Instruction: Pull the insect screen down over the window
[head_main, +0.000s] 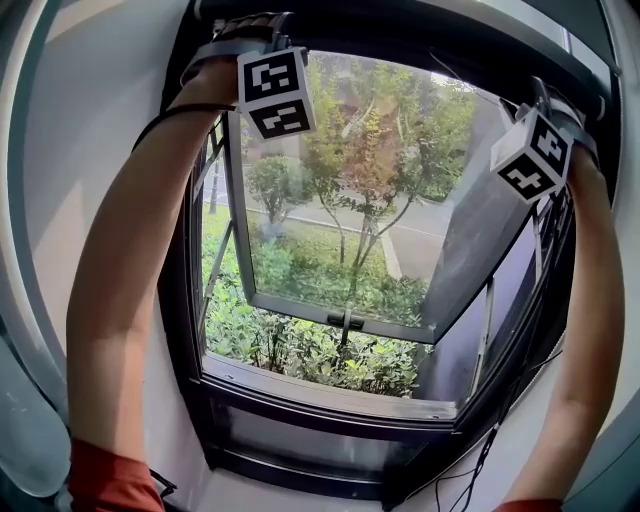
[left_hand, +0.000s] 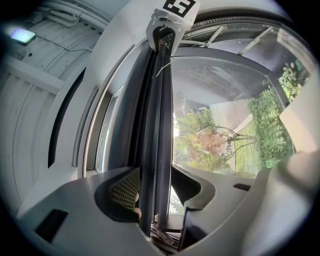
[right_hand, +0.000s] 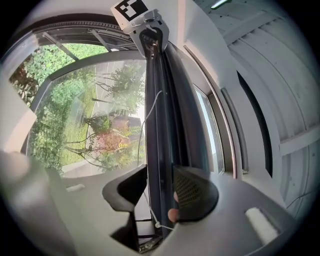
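From the head view, the jaws of the left tongs (left_hand: 159, 192) and the right tongs (right_hand: 159, 192) are hidden behind their marker cubes (head_main: 275, 92), up at the top rail of the window frame (head_main: 330, 405). Below the window frame, the left forearm (head_main: 120, 300) and right forearm (head_main: 585, 330) are cut off by the picture's lower edge. In both gripper views, the near end of the dark bar (left_hand: 152, 125) along the frame's top vanishes behind the tongs' bodies. A pinkish spot (right_hand: 172, 215) beside the right tongs' pad is too small to identify.

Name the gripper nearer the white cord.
Right. The cord hangs by the right gripper's jaws, beside the screen bar; the left gripper straddles the bar's far end.
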